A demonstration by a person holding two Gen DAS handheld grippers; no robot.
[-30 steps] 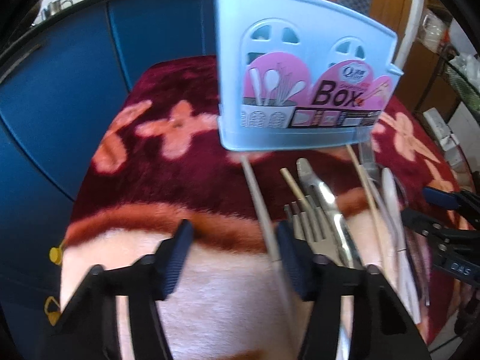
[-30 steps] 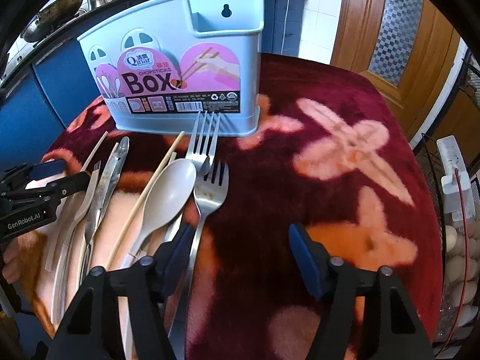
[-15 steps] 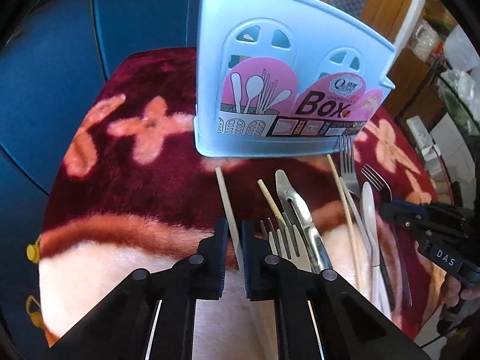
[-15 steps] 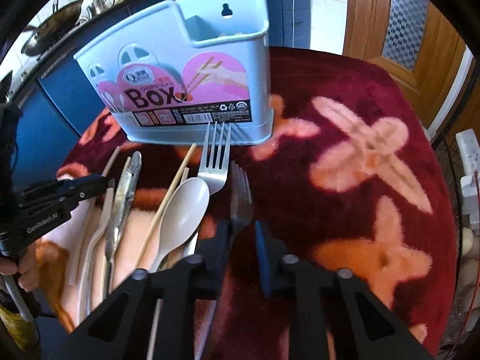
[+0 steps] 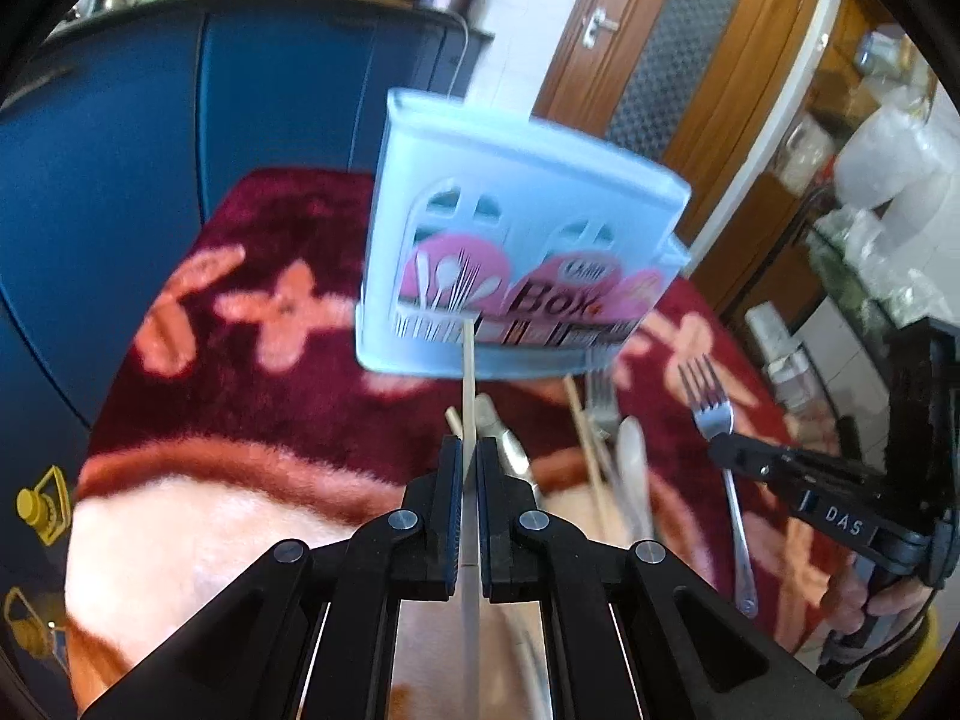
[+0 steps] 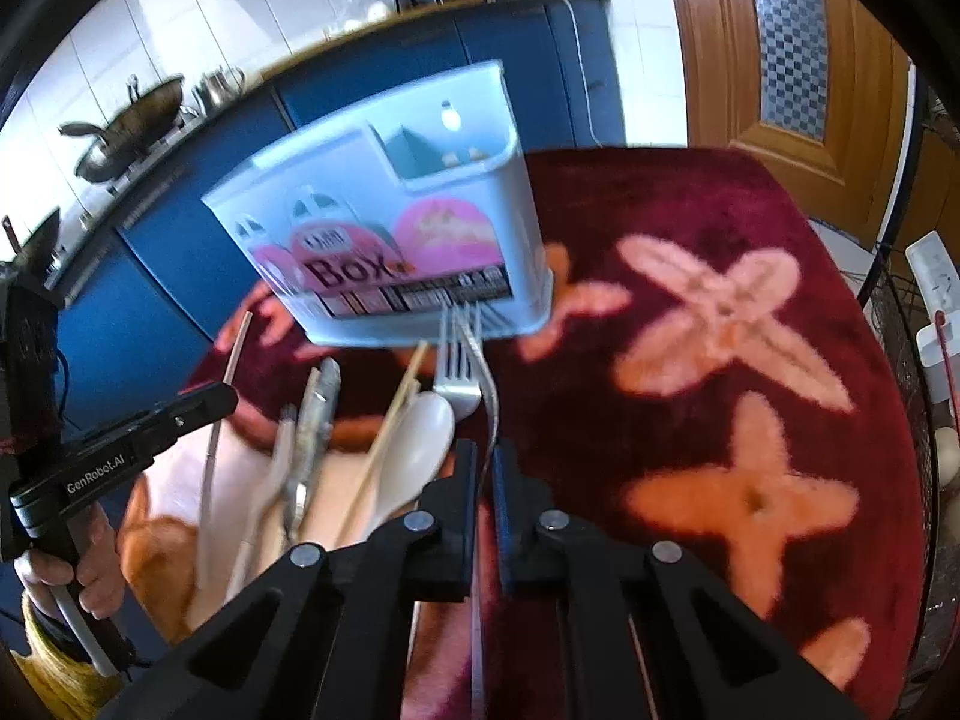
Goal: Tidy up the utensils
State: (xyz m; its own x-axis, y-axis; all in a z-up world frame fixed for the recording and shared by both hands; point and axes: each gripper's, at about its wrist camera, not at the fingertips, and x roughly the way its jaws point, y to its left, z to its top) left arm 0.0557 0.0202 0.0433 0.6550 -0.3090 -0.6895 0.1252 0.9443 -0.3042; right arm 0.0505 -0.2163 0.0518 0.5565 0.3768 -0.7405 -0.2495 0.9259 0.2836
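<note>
A light blue utensil box (image 5: pixel 516 252) (image 6: pixel 408 240) stands upright on a dark red flowered blanket (image 6: pixel 720 360). My left gripper (image 5: pixel 469 462) is closing tight on a pale chopstick (image 5: pixel 468 372), which is raised and points toward the box. In the right wrist view the left gripper (image 6: pixel 222 396) is at the left with that chopstick (image 6: pixel 235 348). My right gripper (image 6: pixel 485 462) is closing tight on a metal fork (image 6: pixel 489 384), seen edge-on and lifted. The left wrist view shows this fork (image 5: pixel 714 414) in the right gripper (image 5: pixel 720 453).
On the blanket before the box lie a white spoon (image 6: pixel 420 438), another fork (image 6: pixel 456 378), a chopstick (image 6: pixel 390 420) and a metal utensil (image 6: pixel 318 414). Blue cabinets (image 5: pixel 120 150) stand behind, a wooden door (image 6: pixel 798 60) at the right.
Both grippers went from open to shut, the left on a chopstick and the right on a fork. Both then rose, lifting these off the blanket.
</note>
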